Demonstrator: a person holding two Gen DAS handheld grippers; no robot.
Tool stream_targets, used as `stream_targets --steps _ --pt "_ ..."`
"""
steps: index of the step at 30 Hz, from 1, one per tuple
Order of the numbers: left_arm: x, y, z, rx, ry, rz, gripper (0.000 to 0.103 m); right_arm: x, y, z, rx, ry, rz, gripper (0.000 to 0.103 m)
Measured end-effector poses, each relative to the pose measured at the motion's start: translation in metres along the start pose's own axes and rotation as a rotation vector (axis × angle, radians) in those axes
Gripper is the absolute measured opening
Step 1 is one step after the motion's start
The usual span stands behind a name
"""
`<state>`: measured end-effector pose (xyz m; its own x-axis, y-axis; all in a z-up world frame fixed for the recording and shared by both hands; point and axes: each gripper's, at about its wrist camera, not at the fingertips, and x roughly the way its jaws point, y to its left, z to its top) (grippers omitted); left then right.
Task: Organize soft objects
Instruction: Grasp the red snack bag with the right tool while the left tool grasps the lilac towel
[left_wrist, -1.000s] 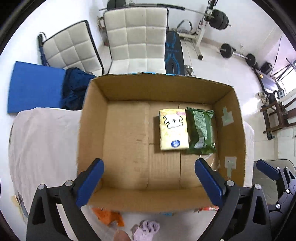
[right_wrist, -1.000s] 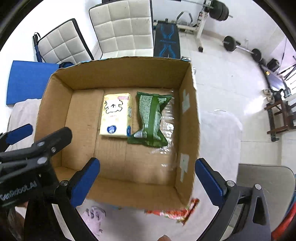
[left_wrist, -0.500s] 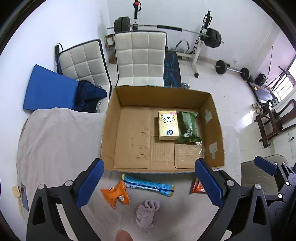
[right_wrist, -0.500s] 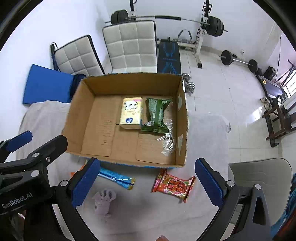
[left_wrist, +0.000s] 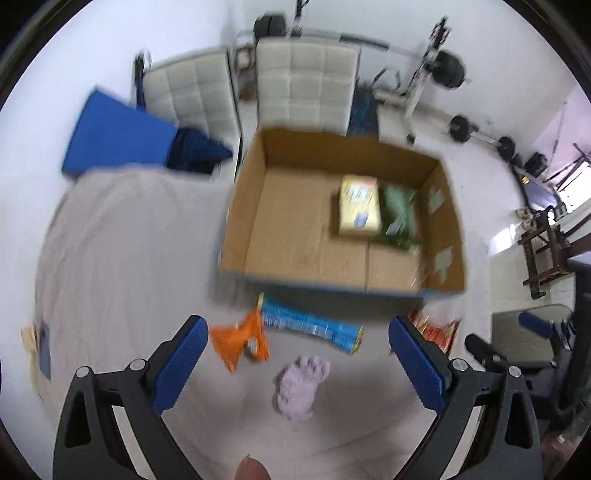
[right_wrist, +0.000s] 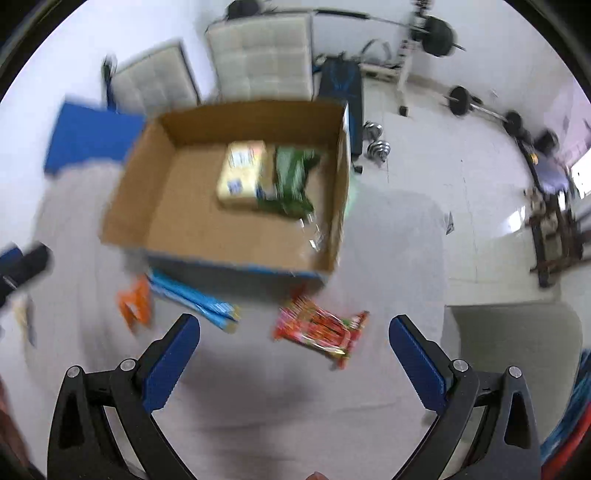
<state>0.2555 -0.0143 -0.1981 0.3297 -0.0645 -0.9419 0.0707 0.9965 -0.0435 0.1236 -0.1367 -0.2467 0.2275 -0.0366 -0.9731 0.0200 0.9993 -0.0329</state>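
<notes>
An open cardboard box sits on a cloth-covered table and holds a yellow pack and a green pack. In front of it lie an orange packet, a blue tube pack, a lilac cloth and a red snack pack. My left gripper is open and empty above the lilac cloth. My right gripper is open and empty above the red snack pack.
Two white padded chairs and a blue mat stand behind the table. Weight equipment lies on the floor at the back right. A grey seat is at the right of the table.
Both grippers have pulled back and away from the box, then dropped closer to the table. The loose items in front of the box have come into view. Both views are now motion-blurred.
</notes>
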Motion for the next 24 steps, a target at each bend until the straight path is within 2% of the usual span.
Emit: stream_targets --steps 6,9,13,16,18,20,24 --pt "0.072 0.015 -0.054 -0.061 0.182 0.003 0.101 0.106 0.004 -0.030 -0.235 0.160 -0.130 0.103" --pt "0.098 0.025 -0.075 -0.083 0.244 0.023 0.101 0.146 0.006 -0.037 -0.321 0.199 -0.149 0.103" --pt "0.123 0.045 -0.091 -0.133 0.295 0.035 0.101 0.180 0.005 -0.038 -0.371 0.236 -0.152 0.103" --pt "0.134 0.049 -0.098 -0.139 0.315 0.028 0.101 0.196 0.000 -0.038 -0.364 0.257 -0.160 0.091" --pt "0.139 0.044 -0.100 -0.122 0.323 0.018 0.101 0.194 -0.005 -0.037 -0.317 0.271 -0.129 0.086" --pt "0.146 0.036 -0.102 -0.097 0.332 0.017 0.101 0.190 -0.012 -0.036 -0.225 0.320 -0.052 0.080" --pt "0.161 0.014 -0.105 -0.039 0.362 0.006 0.101 0.183 -0.021 -0.042 -0.010 0.475 0.225 0.080"
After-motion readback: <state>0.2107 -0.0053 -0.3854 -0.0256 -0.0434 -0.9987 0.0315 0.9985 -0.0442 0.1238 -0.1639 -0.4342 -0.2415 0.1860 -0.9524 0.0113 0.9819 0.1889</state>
